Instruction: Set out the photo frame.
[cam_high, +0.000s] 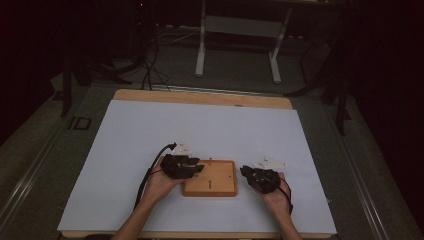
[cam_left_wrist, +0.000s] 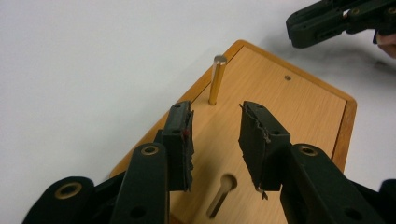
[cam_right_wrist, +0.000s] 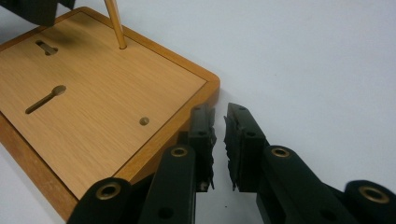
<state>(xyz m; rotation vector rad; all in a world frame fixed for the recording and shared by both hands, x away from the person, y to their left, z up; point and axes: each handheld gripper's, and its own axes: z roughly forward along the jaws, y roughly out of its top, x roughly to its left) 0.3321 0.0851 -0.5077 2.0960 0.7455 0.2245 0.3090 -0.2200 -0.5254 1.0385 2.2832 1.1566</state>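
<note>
- The left tool (cam_high: 197, 168), held in the person's left hand (cam_high: 161, 184), hangs over the left edge of the wooden board (cam_high: 220, 182). A black cable (cam_high: 150, 172) trails from it, back along the forearm.
- In the left gripper view the left tool (cam_left_wrist: 215, 135) has its jaws apart with nothing between them; the pads grip no object and bare board shows through the gap. It is released.
- The wooden board lies flat on the white surface (cam_high: 150, 130), at the near middle of it, between the two hands. It is a rectangle of light wood with a darker raised rim and rounded corners.
- A brass peg (cam_left_wrist: 217, 79) stands upright in the board, near the board's far edge, just beyond the tips of the left tool and apart from them.
- A keyhole-shaped slot (cam_left_wrist: 223, 192) is cut into the board's face, below the gap of the left tool in its own view. A small round hole (cam_left_wrist: 287, 77) sits toward the board's right side.
- The right tool (cam_high: 243, 171), in the person's right hand (cam_high: 274, 192), rests just off the right edge of the board, over the white surface.
- In the right gripper view the right tool (cam_right_wrist: 219, 126) has its jaws nearly together, with a thin gap and nothing in it: clenched on nothing. Its tips lie just beside the board's rounded corner (cam_right_wrist: 212, 86); whether they touch the board cannot be told.
</note>
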